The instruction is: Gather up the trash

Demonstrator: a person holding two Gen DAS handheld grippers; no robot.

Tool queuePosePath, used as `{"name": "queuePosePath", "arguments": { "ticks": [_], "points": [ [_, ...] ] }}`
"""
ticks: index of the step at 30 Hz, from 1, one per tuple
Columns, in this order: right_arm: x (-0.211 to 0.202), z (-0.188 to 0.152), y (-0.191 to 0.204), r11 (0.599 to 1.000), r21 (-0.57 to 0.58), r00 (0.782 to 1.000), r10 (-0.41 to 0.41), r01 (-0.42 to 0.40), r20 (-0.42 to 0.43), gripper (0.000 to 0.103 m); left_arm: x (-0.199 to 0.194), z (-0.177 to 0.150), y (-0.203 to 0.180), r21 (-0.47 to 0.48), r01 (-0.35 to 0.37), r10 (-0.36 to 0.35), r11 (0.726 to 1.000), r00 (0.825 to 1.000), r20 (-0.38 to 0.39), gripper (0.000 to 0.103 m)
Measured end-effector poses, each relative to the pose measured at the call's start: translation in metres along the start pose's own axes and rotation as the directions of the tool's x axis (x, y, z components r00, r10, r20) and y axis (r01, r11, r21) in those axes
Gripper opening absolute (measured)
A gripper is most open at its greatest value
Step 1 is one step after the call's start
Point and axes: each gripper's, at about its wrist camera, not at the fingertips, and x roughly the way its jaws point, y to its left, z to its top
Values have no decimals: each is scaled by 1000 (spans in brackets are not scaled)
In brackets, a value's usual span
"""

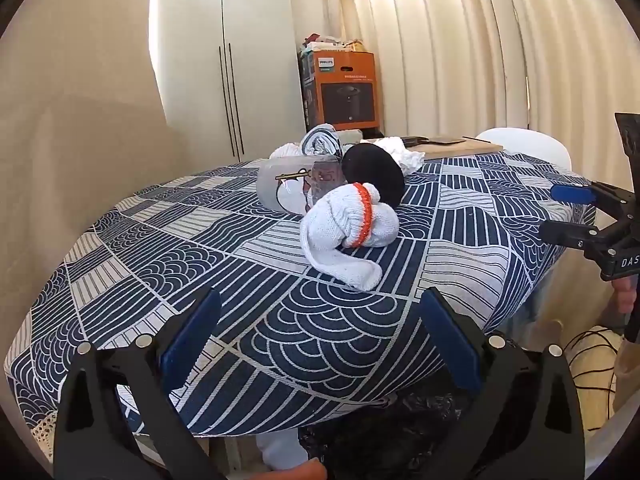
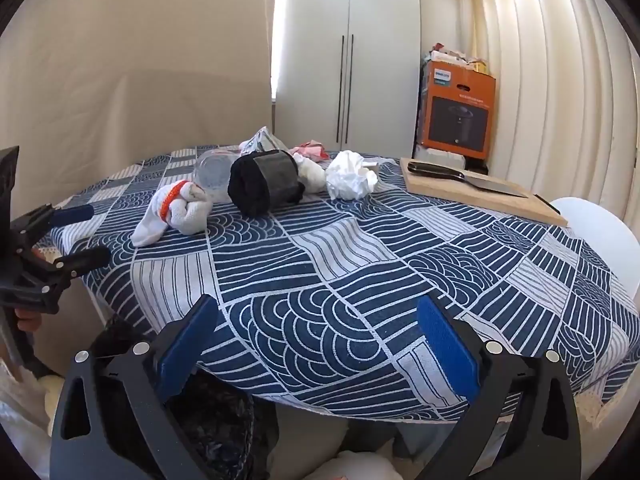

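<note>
A pile lies on the table with the blue-and-white cloth: a white sock with an orange band, a rolled black sock, a clear plastic container, crumpled white paper, a crushed wrapper and a red scrap. My left gripper is open and empty at the table's near edge. My right gripper is open and empty, to the right of the left one. A black trash bag hangs below the table edge.
A wooden cutting board with a knife lies at the back right. A white chair stands beside the table. An orange box sits by the curtain. Each gripper shows in the other's view: the right one, the left one.
</note>
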Motion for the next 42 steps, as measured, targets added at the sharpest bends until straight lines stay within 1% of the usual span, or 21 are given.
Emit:
{"name": "queuePosePath", "arguments": {
  "ticks": [5,7,13,17,20,22,24,26,28,33,37,39,42],
  "points": [
    [-2,0,-2,1000,4,1000,4,-4,-2,95,6,0,0,14,8,-8,1000,1000,-10,97],
    [-3,-1,-2,1000,1,1000,-1,1,2,95,7,1,-1,13,25,-25,1000,1000,-8,97],
    [-5,-2,1,1000,-13,1000,-3,3,-2,95,7,1,-4,5,41,-41,999,999,-5,97],
    [-6,-2,-1,1000,-5,1000,-9,9,-2,95,5,1,-4,-1,33,-33,999,999,-4,97],
    [-7,-1,-2,1000,-3,1000,-5,5,3,95,3,2,-3,-8,48,-48,999,999,1,97],
    [-7,-1,-1,1000,-6,1000,-8,8,1,95,2,2,-2,-6,38,-38,999,999,1,97],
    [-8,-1,0,1000,-12,1000,-12,12,0,95,1,2,-2,-11,47,-48,999,999,-4,97],
    [-8,-2,1,1000,-20,1000,0,0,0,95,1,2,-2,-11,54,-54,999,999,-8,97],
    [-9,-2,3,1000,-21,1000,13,-13,4,95,2,2,-2,-4,43,-43,999,999,-10,97],
    [-11,-1,5,999,-27,1000,20,-20,3,95,3,0,-2,-4,50,-50,999,999,-14,97],
    [-11,0,9,999,-38,1000,18,-18,4,95,5,0,-5,14,48,-47,999,999,-25,97],
    [-11,2,9,999,-30,999,36,-36,2,95,5,0,-6,20,48,-47,999,999,-27,97],
    [-9,3,10,999,-43,1000,12,-12,2,95,5,0,-6,20,60,-59,998,998,-22,97]
  ]
}}
